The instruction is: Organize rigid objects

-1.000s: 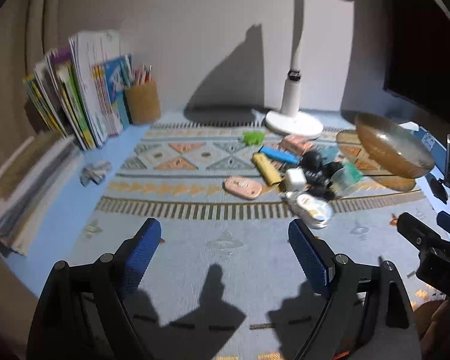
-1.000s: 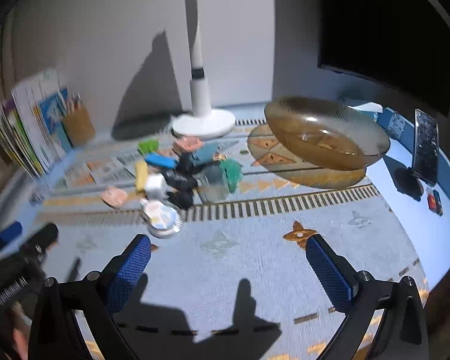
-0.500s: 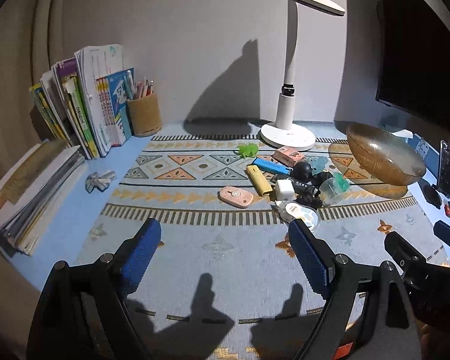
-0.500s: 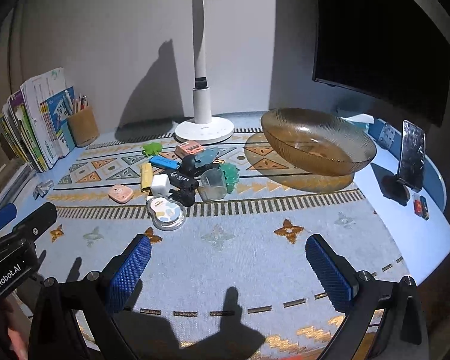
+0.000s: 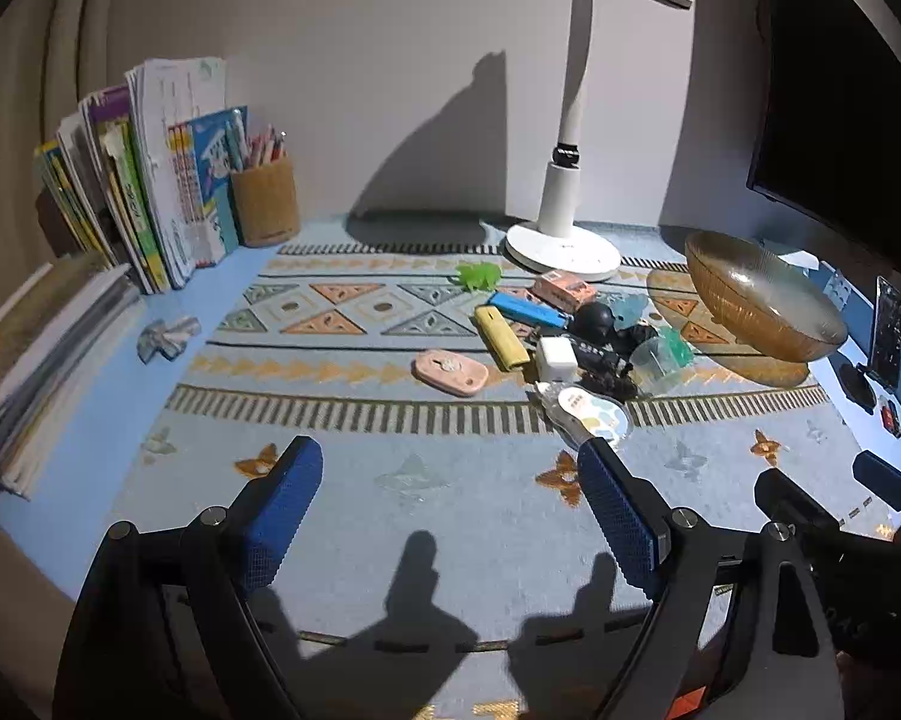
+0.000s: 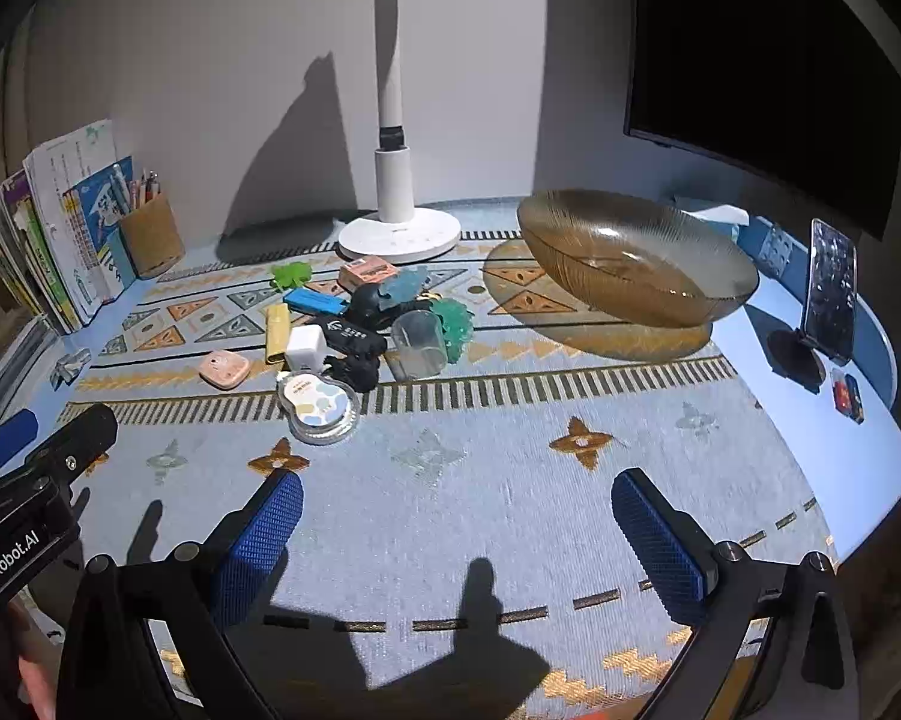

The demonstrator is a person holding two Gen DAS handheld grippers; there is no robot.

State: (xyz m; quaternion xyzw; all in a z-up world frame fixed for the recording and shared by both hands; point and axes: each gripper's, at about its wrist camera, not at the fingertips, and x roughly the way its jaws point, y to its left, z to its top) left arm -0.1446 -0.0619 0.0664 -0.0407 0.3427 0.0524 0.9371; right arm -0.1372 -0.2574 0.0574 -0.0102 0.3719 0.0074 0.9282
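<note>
Nearer now: yellow lighter (image 5: 500,338), lengthwise front-to-back

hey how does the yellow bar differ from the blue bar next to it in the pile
The yellow bar is wider and points toward the camera; the blue bar is slimmer and lies crosswise behind it. Both are flat oblong pieces lying on the mat, untouched by either gripper.

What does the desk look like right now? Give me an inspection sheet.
Surface: patterned woven mat on a blue desk.
Job's things: small items piled mid-mat, among them yellow bar, white cube charger, pink flat case; amber ribbed glass bowl holds none.
Clutter: crumpled foil scrap.
Grippers: left gripper and right gripper open, holding nothing.
Cables: nothing seen.
Surroundings: white desk lamp, books, pencil cup, dark monitor, phone on stand.
</note>
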